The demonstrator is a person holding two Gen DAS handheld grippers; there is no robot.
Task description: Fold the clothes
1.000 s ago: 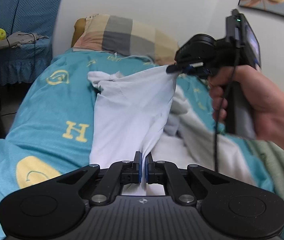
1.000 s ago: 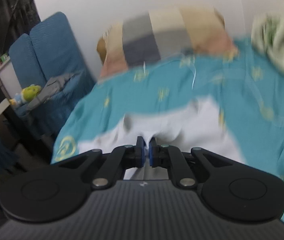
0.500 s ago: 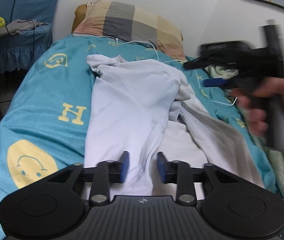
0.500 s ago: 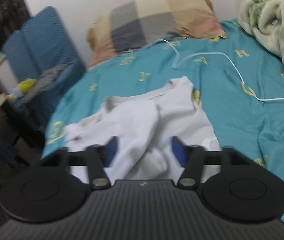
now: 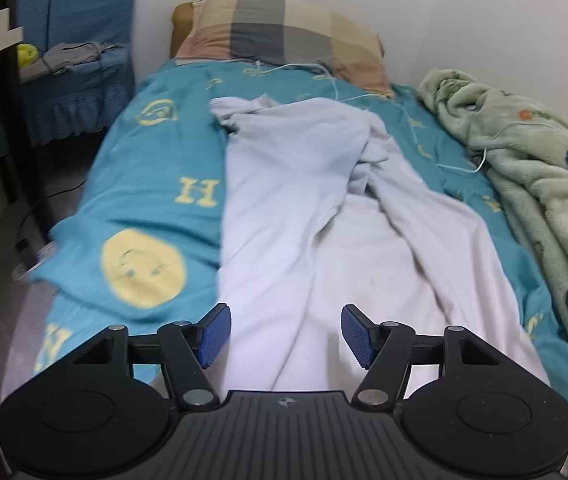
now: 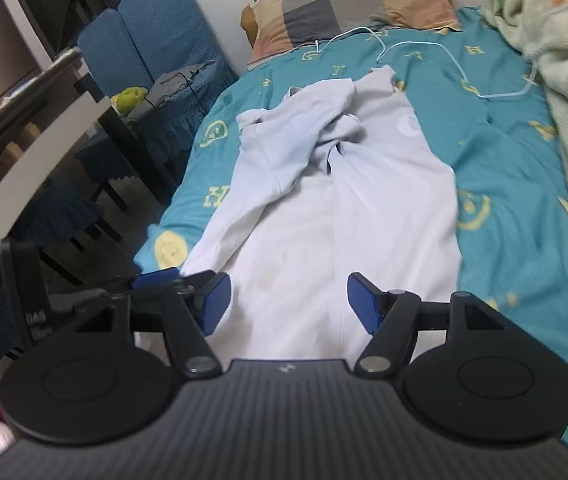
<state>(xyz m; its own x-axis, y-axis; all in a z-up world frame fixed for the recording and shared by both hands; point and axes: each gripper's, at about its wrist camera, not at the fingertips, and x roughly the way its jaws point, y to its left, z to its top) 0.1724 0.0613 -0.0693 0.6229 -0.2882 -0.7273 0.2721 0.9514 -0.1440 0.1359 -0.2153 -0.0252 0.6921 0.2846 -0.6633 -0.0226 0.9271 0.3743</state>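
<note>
A pale lilac-white garment (image 5: 316, 216) lies lengthwise on the teal bed (image 5: 151, 168), its left side folded over toward the middle and bunched near the top. It also shows in the right wrist view (image 6: 332, 208). My left gripper (image 5: 286, 334) is open and empty above the garment's near end. My right gripper (image 6: 288, 304) is open and empty above the same end. The left gripper's blue fingertips (image 6: 155, 278) show at the left of the right wrist view.
A checked pillow (image 5: 279, 36) lies at the head of the bed by the wall. A green fleece blanket (image 5: 532, 160) is heaped on the right side. A white cable (image 6: 456, 68) lies on the sheet. A blue chair (image 6: 163, 44) and a dark table (image 6: 43, 120) stand left.
Both grippers were shut on the garment a second ago, the right holding it raised. Both have opened, let it fall on the bed, and pulled back toward its near end.
</note>
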